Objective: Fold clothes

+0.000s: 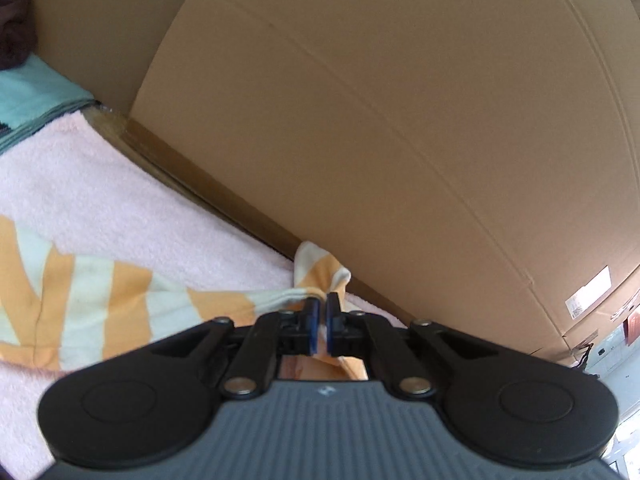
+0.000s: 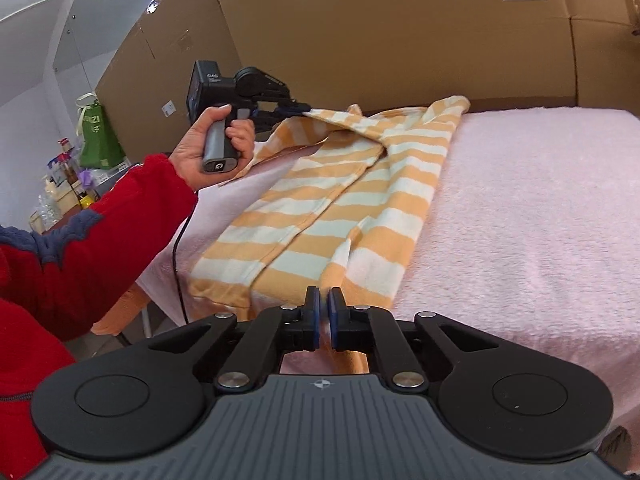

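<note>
- Currently a fold is judged to be starting: the orange-and-white striped garment [image 2: 344, 200] is spread lengthwise on the pink blanket [image 2: 520, 216], one side already laid over, its far corner raised.
- That corner is clamped by the closed left gripper [image 1: 320, 307], seen at far left against the cardboard boxes [image 2: 400, 40].
- The near hem is met by the right gripper [image 2: 324, 312], jaws nearly shut; whether cloth is caught cannot be told.
- Next, both ends are probably to be carried across together, kept taut.

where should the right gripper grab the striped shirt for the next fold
Grip the striped shirt at its near hem corner, just ahead of the right gripper, coming in low from the near edge. The hem lies flat on the pink towel, and the left gripper already pinches the far end.
</note>
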A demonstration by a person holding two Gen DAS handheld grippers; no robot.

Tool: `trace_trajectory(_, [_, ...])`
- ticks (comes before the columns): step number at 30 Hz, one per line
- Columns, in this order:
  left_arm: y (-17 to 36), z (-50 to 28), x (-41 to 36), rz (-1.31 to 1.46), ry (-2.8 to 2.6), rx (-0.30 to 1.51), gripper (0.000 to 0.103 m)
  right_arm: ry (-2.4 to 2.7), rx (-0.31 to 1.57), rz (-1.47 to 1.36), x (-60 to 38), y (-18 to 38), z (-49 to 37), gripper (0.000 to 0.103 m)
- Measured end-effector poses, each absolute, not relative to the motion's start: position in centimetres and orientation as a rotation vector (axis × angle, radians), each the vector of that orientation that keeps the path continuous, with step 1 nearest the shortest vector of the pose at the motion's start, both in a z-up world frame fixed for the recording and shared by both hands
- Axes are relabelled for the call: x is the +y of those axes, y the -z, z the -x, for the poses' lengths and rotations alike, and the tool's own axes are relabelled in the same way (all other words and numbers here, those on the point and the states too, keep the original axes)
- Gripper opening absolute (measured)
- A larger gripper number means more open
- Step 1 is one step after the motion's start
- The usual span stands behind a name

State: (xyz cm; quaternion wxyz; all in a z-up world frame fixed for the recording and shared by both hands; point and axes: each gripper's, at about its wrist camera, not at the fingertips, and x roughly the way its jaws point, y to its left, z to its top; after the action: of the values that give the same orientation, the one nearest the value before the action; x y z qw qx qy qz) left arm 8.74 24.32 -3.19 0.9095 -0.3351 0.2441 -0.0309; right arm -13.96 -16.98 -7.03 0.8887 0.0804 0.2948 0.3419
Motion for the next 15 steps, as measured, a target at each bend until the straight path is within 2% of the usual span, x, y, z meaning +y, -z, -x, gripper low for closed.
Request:
trace_trajectory(2, [3.0,-9.0,24.4,0.681,0.067,0.502,0.0,-0.744,0.636,-0.185,-16.1,7.4,13.7,0.006])
trace_trajectory(4, [2.9,-9.1,24.5,0.657,0.072,0.504,0.0,-0.78,0.664,-0.202,-15.4,7.6,13.5,0.011])
trace_trajectory(5, [2.9,-9.1,24.4,0.646,0.073,0.505,0.0,-0.789,0.663,-0.185,-15.2,7.5,13.6,0.019])
trace_trajectory(9, [3.4,-8.5,24.4,0.618,0.082,0.496,0.0,-0.724,0.594,-0.086,-16.4,6.1,15.1,0.022])
trace_trajectory(11, [4.0,-8.2,24.3,0.597,0.079,0.493,0.0,-0.69,0.584,-0.065,-16.9,5.8,15.4,0.032])
trace_trajectory(15, [5.0,-7.7,24.3,0.565,0.063,0.488,0.0,-0.667,0.559,-0.066,-17.0,6.1,15.3,0.033])
